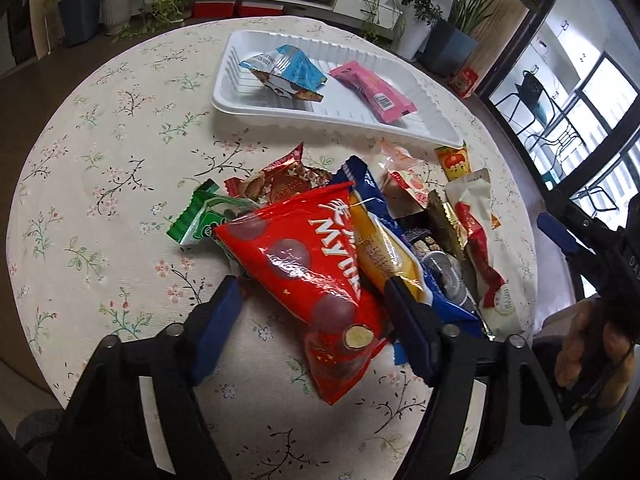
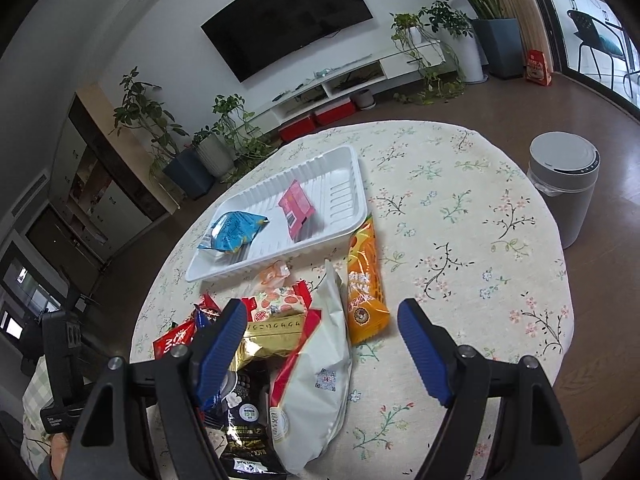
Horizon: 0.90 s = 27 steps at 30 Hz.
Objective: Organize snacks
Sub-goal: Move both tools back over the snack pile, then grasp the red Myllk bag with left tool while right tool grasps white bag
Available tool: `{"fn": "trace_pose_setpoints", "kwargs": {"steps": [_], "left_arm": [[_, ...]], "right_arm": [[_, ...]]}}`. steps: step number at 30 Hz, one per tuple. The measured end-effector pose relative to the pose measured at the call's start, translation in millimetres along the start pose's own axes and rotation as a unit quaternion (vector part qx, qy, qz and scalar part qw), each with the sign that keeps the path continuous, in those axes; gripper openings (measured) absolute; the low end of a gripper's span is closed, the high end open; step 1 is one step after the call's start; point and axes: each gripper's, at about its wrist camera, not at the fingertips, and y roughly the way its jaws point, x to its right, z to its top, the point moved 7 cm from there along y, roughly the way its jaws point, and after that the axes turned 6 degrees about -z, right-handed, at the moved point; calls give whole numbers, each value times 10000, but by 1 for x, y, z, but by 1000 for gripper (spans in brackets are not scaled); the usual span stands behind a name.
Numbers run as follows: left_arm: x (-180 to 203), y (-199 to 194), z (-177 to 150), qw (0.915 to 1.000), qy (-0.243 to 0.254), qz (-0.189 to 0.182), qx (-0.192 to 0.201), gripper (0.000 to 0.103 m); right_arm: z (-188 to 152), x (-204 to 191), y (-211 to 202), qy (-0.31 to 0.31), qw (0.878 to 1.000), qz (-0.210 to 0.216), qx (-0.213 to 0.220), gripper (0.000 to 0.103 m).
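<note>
Here white tray (image 1: 248, 100) holds blue packet (image 1: 288, 66), pink packet (image 1: 372, 90); left gripper (image 1: 312, 284) part-open astride red bag (image 1: 304, 256), unpinched.

Home living rm: wall TV (image 2: 288, 12) top centre, low white media unit (image 2: 360, 76), potted plants (image 2: 208, 148), floral-cloth table (image 2: 460, 208).
</note>
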Motion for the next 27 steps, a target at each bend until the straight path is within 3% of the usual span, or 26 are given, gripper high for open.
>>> {"fn": "trace_pose_setpoints", "kwargs": {"steps": [4, 6, 9, 19, 27], "left_arm": [[-3, 3, 0, 10000, 28, 69, -20, 67], [-4, 5, 1, 10000, 54, 66, -5, 50], [-2, 5, 3, 10000, 91, 10, 1, 36], [-1, -6, -1, 9988, 463, 15, 127, 25], [-18, -35, -15, 9980, 552, -51, 305, 25]], "right_arm": [[-2, -2, 1, -76, 9999, -81, -53, 78], [-3, -1, 1, -83, 9998, -161, -81, 72], [-4, 0, 2, -80, 9997, -189, -158, 66], [-15, -6, 2, -354, 9977, -468, -334, 61], [-40, -11, 9, -432, 9925, -691, -908, 58]]}}
